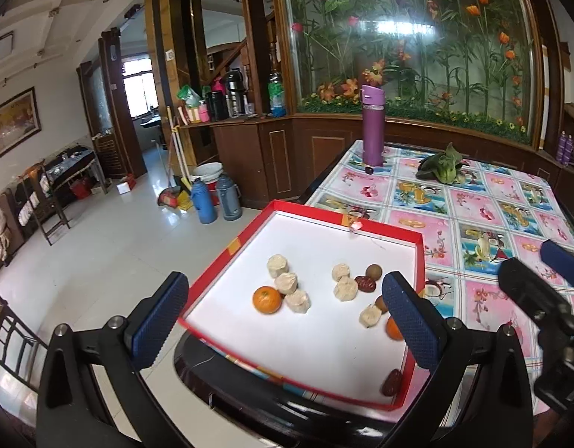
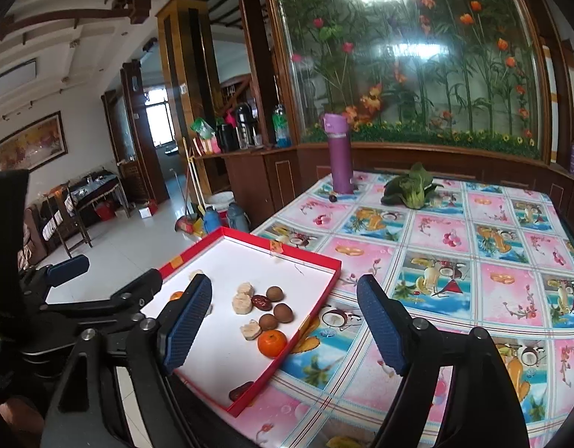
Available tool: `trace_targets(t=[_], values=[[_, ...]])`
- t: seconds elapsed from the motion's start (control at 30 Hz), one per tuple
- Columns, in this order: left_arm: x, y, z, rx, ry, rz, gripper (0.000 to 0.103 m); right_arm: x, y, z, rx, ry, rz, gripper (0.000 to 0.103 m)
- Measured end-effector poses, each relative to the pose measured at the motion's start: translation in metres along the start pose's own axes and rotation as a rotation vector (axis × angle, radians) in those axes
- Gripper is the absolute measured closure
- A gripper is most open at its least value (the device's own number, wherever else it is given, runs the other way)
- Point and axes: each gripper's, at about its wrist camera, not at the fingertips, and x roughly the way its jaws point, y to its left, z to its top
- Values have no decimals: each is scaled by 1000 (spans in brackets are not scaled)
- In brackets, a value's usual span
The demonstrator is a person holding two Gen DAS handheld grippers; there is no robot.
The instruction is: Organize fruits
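Both grippers hover with their jaws apart and empty: the left gripper (image 1: 287,317) over the red-rimmed tray (image 1: 227,250), the right gripper (image 2: 287,321) straddling the tray's right rim, lower centre of its view. The fruits lie loose on the white floor: a mandarin (image 1: 267,299) touching a pale banana slice (image 1: 297,301) at centre, a second mandarin (image 2: 272,343) just beside a brown longan (image 2: 268,322), and a red date (image 2: 261,302) between slices. Probably sorting by kind comes next; lower one gripper straight over a mandarin, closing gently so neighbours don't roll, keeping the other clear above the flowered counter (image 2: 473,261).
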Motion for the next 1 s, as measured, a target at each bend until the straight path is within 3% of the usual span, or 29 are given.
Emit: trace_targets(t=[0.3,0.63,0.83,1.0], values=[[-38,14,-2,-10,-71,68,0,-34,9,3,2,-74,25,20],[-70,41,-2,-101,-118,23,0,-58,27,5,-33,-132,41,18],[-77,45,-5,-89,-123,56,0,-61,34,4,-38,-131,61,17],[-81,50,-5,-103,-112,35,0,-63,36,3,-34,-128,69,17]])
